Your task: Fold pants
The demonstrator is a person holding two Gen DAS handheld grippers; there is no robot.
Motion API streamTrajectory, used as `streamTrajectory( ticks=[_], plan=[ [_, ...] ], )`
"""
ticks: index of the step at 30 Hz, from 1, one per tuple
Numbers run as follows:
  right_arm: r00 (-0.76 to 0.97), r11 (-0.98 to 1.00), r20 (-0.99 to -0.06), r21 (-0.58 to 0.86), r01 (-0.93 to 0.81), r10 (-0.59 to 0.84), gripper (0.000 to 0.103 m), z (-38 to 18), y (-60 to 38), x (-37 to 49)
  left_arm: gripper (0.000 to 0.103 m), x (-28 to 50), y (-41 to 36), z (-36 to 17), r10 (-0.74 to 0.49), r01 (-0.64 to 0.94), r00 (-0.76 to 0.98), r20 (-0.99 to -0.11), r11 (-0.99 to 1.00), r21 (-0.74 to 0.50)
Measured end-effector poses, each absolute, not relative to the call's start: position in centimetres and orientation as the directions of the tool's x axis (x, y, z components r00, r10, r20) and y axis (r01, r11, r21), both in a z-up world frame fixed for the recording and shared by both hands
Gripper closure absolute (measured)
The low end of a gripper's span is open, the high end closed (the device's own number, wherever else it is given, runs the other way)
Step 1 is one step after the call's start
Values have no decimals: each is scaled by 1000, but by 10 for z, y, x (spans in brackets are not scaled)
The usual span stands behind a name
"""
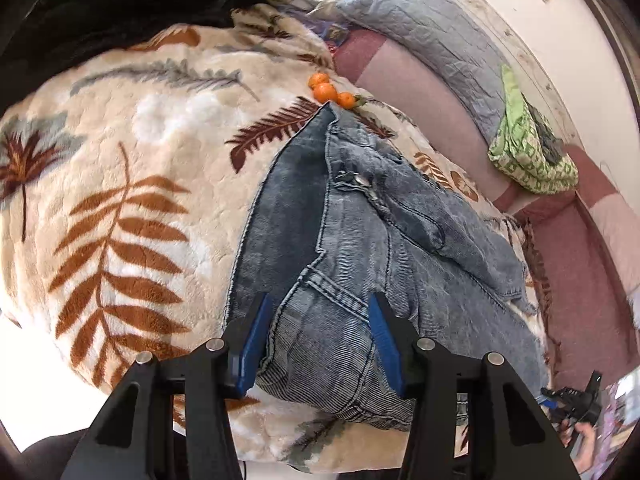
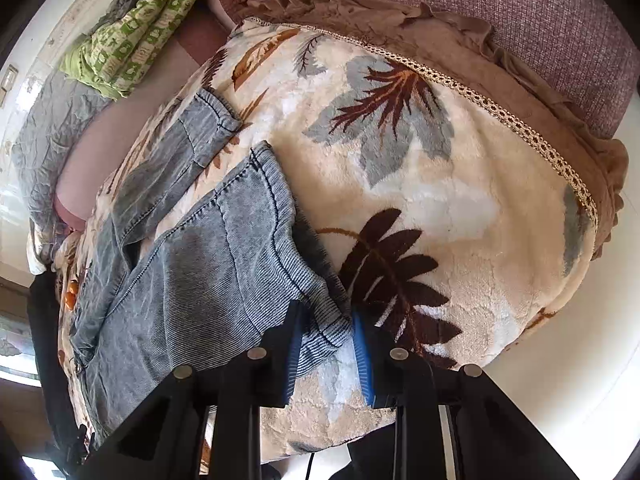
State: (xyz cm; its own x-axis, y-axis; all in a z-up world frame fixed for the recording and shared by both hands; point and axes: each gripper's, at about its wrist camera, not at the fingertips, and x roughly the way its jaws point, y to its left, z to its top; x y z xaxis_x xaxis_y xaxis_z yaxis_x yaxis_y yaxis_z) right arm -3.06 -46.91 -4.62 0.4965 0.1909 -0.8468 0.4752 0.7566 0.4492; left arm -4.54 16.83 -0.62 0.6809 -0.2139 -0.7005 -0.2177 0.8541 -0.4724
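Both grippers work the near edge of the jeans (image 1: 360,232) spread on a leaf-print blanket (image 1: 120,200): the left gripper (image 1: 316,312) stands wide over the waistband corner, the right gripper (image 2: 326,320) narrower around a leg hem, not visibly pinching. The legs lie apart, so folding looks barely begun. Three oranges (image 1: 329,92) touch the jeans' far end; a green cloth (image 1: 528,152) lies clear.

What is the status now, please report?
Left claw open over jeans waistband. Right claw open around a leg hem corner. Jeans lie flat on blanket. Oranges touch far jeans edge.
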Motion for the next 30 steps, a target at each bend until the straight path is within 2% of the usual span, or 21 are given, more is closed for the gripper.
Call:
streamTrajectory(
  ticks=[2,5,6,8,12,14,15,16,18,21,24,26,28,29,30],
  plan=[
    [499,752,-844,457,476,197,77,-49,-470,-30,52,-41,157,-3,-217,-177,667,-713,883,-434],
    [503,748,-839,467,473,206,77,-49,-471,-29,53,-27,155,-18,-136,-238,570,-810,917,-321],
    [503,748,-839,468,471,208,77,-49,-471,-29,56,-29,158,-22,-144,-250,570,-809,908,-338],
    [509,739,-833,482,470,219,77,-49,-473,-30,55,-35,163,-19,-152,-266,583,-798,893,-364],
    [513,733,-826,497,465,234,76,-51,-475,-33,54,-34,155,-25,-120,-243,543,-831,925,-292],
    [509,744,-829,489,456,232,75,-50,-474,-31,66,-31,148,-26,-67,-233,517,-853,948,-215],
    [507,750,-830,485,449,234,75,-49,-473,-29,93,-29,150,-24,-64,-231,507,-860,951,-207],
    [505,755,-830,485,441,238,75,-48,-472,-28,100,-27,153,-24,-82,-236,490,-868,946,-223],
    [503,765,-829,483,427,243,80,-43,-470,-25,100,-25,165,-22,-114,-248,471,-875,934,-256],
    [524,832,-833,411,372,178,89,-12,-459,-19,100,-35,168,2,-41,-239,508,-861,953,-186],
    [602,894,-794,325,308,81,90,38,-445,-26,100,-59,159,38,76,-230,601,-795,970,-80],
    [623,924,-782,251,288,18,90,55,-438,-36,100,-65,156,35,82,-227,579,-811,972,-64],
    [582,941,-811,156,299,-51,89,38,-437,-35,96,-57,162,2,47,-253,488,-872,963,-90],
    [526,947,-850,135,291,-40,88,14,-438,-30,95,-49,164,-20,36,-252,402,-915,965,-73],
    [477,941,-879,154,302,-10,86,-9,-444,-26,95,-49,168,-30,17,-264,391,-920,960,-94]
  ],
)
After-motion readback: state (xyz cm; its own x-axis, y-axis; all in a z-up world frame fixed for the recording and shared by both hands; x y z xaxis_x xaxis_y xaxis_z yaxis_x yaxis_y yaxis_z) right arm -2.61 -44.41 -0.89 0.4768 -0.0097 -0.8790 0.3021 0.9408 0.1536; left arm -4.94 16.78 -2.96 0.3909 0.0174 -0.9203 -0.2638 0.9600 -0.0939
